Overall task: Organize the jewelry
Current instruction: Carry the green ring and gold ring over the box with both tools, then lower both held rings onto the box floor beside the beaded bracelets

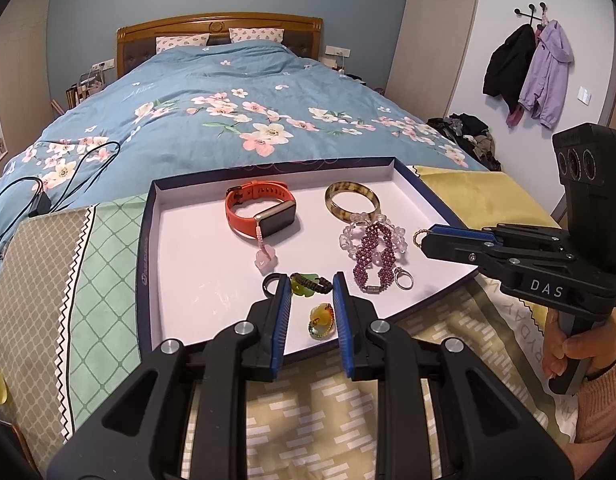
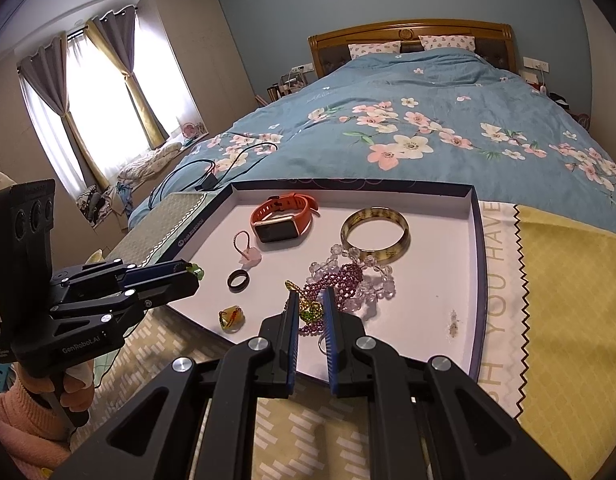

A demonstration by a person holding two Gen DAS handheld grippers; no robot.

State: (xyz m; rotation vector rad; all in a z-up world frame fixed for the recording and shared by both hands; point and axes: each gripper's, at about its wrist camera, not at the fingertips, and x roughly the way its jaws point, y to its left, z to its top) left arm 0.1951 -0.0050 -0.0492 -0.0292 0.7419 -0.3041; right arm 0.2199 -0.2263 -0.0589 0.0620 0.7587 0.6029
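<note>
Both grippers are working over one shallow tray (image 1: pixel 145 240), navy rim, white inside, sat on a cloth-covered worktop at the foot of the bed.

L gripper (image 1: pixel 311 280): fingers pinched on the green pendant (image 1: pixel 297 288) w/ its brown cord. The right wrist view shows the green bit poking from the tip, clear of the tray floor, so it looks lifted rather than resting. Prob. being carried to its own spot.

R gripper (image 1: pixel 426 236): fingers together, nipping a small gold-coloured piece (image 1: pixel 418 237) at the very tip, just above the bead pile. Can't tell if it's a chain or a clasp. My guess is it's being teased out of the tangle so nothing else drags along.

In the tray:
- orange watch (image 1: pixel 263 216), far left-centre
- amber bangle (image 1: pixel 352 202), far right
- clear bead bracelet (image 1: pixel 348 240) and purple bead bracelet (image 1: pixel 374 256), overlapping, touching the bangle
- silver ring (image 1: pixel 404 278) beside the purple beads
- black ring (image 1: pixel 269 284), just by the L fingers
- pink charm (image 1: pixel 263 260) below the watch
- yellow-orange stone (image 1: pixel 322 318) near the front edge

No dividers, so sorting is by spacing only. The bead cluster is the messy part.
</note>
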